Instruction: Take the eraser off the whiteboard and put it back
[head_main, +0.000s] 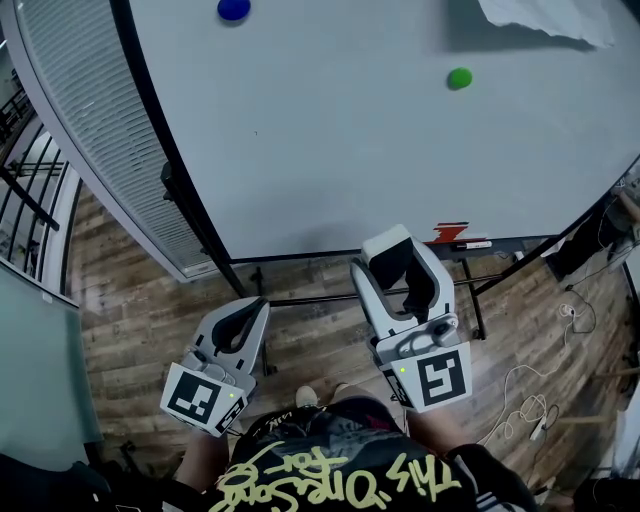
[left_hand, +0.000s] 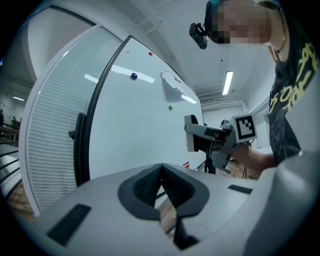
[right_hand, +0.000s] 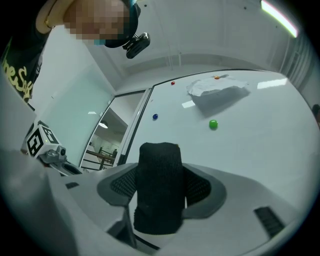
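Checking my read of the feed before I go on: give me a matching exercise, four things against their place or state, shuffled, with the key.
1 eraser
2 left gripper
3 green magnet
4 blue magnet

A on the board, near its left edge
B shut, empty
C in the right gripper jaws
D on the board, near the paper

Pairs: 1-C, 2-B, 3-D, 4-A
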